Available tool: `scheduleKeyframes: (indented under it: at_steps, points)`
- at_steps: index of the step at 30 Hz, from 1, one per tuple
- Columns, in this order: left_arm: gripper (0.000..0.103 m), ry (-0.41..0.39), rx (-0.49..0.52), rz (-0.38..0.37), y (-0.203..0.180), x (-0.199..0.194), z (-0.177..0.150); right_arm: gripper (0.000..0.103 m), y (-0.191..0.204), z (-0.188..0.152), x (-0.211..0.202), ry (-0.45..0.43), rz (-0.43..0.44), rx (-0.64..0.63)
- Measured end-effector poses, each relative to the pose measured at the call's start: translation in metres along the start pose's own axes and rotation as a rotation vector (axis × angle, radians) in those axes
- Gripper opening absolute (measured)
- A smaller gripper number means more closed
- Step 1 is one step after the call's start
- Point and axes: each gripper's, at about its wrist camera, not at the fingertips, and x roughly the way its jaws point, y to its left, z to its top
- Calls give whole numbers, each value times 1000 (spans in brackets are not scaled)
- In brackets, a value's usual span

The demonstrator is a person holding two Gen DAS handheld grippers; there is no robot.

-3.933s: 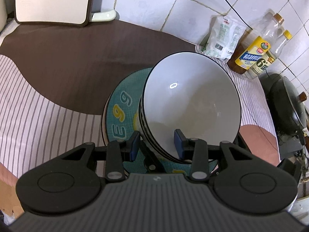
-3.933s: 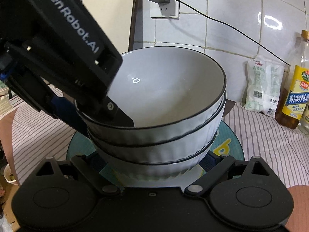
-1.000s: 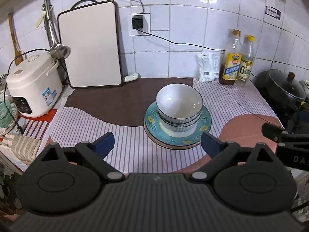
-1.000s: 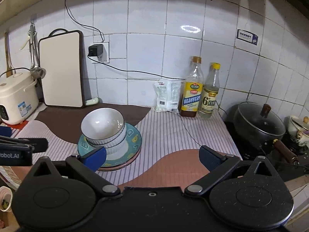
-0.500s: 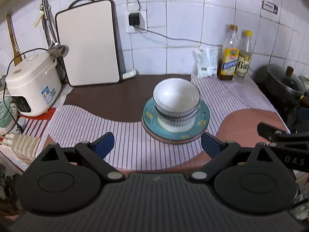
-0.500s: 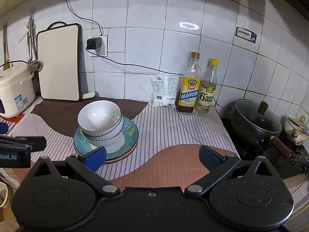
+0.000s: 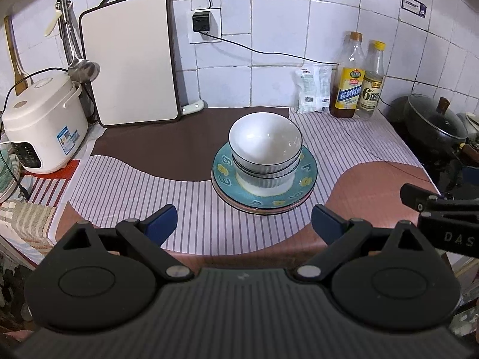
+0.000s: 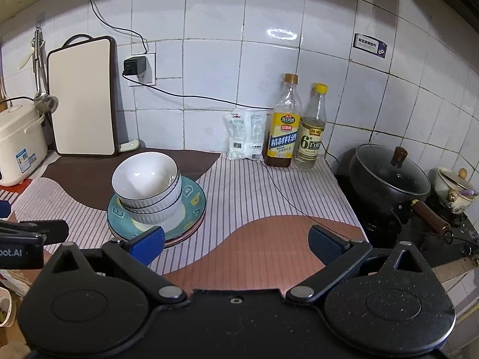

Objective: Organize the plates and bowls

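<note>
Three white ribbed bowls with dark rims sit nested in one stack. The stack rests on a teal plate with yellow figures, and a pinkish plate edge shows beneath it. All of it stands mid-counter on the striped mat. My left gripper is open, held back near the counter's front edge, with nothing between its fingers. My right gripper is open too and empty, to the right of the stack. Each view catches part of the other gripper at its side edge.
A rice cooker stands at the left. A white cutting board leans on the tiled wall. A packet and two bottles line the back right. A lidded black pot sits on the stove at the right.
Both grippers let go of the bowl stack and drew far back from it. In the last second they shifted only a little; the stack stays put.
</note>
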Motion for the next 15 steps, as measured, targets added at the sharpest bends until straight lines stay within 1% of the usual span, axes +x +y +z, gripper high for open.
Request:
scheduleKeyframes:
  at_steps: [5, 15]
  points:
    - [97, -25, 6, 4, 0, -5, 0, 103, -1, 0, 0, 1, -3, 2]
    - [97, -18, -14, 1, 1, -6, 0, 103, -1, -2, 1, 6, -6, -2]
